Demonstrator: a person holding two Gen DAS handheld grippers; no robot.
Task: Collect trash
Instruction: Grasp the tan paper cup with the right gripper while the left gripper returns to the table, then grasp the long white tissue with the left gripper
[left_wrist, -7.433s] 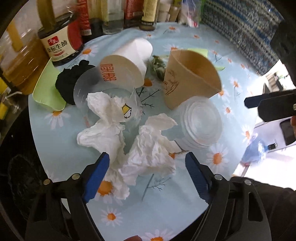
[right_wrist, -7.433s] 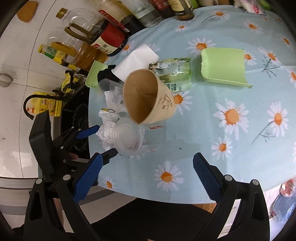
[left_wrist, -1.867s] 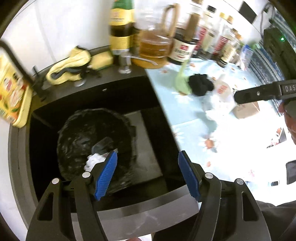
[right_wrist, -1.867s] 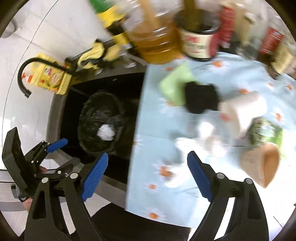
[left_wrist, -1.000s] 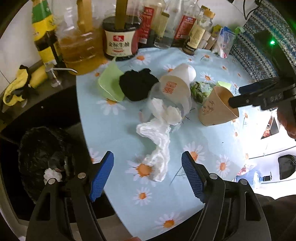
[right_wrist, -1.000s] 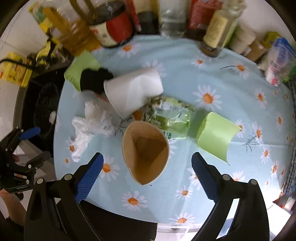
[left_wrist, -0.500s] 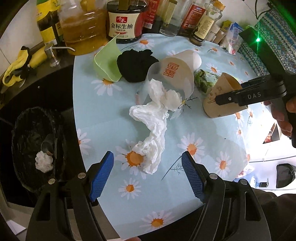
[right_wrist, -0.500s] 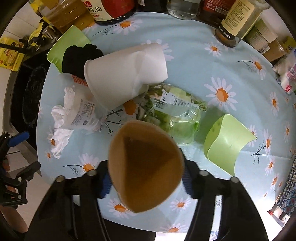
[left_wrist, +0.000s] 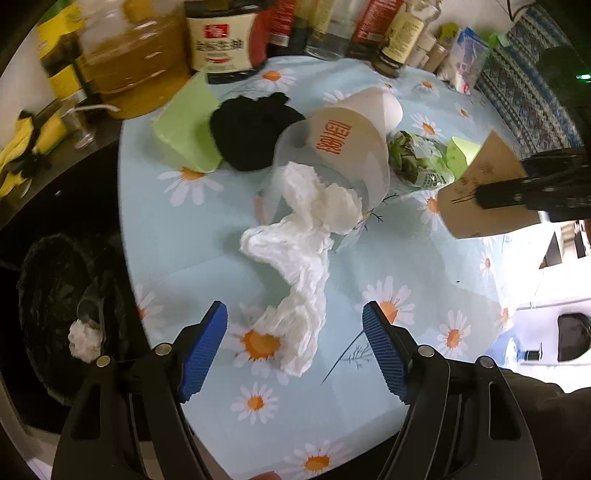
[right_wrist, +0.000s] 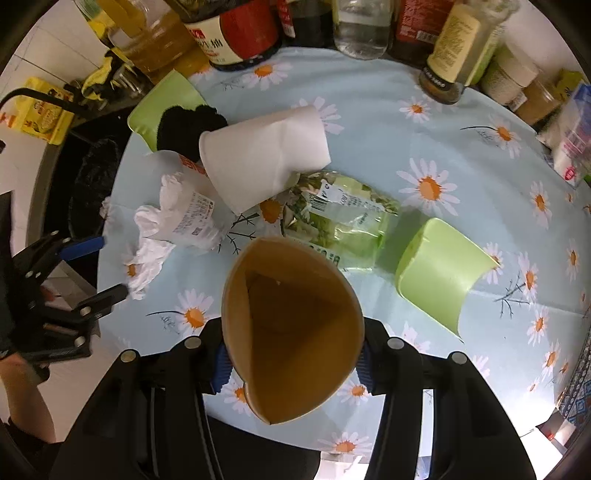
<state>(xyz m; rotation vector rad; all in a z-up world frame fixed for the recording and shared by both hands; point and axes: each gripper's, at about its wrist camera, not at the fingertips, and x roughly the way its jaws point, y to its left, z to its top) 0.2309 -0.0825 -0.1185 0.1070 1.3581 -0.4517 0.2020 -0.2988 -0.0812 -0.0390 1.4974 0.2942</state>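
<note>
Now the right gripper (right_wrist: 291, 360) has its blue pads pressed on both sides of the brown paper cup (right_wrist: 293, 332), which is squeezed between the jaws with its open mouth facing the camera, lifted clear of the daisy tablecloth (right_wrist: 443, 147). Just beyond that cup lie a green snack wrapper (right_wrist: 340, 221), a white paper cup (right_wrist: 264, 166) on its side, and a green container (right_wrist: 439, 280) off to the right. Meanwhile the left gripper (left_wrist: 295, 347) hangs over the table with jaws wide apart and nothing pinched; the crumpled white tissue (left_wrist: 299, 254) trails from between its fingertips forward toward a clear plastic cup (left_wrist: 317, 173). To its left, below the table edge, sits the black-lined bin (left_wrist: 55, 295).
</note>
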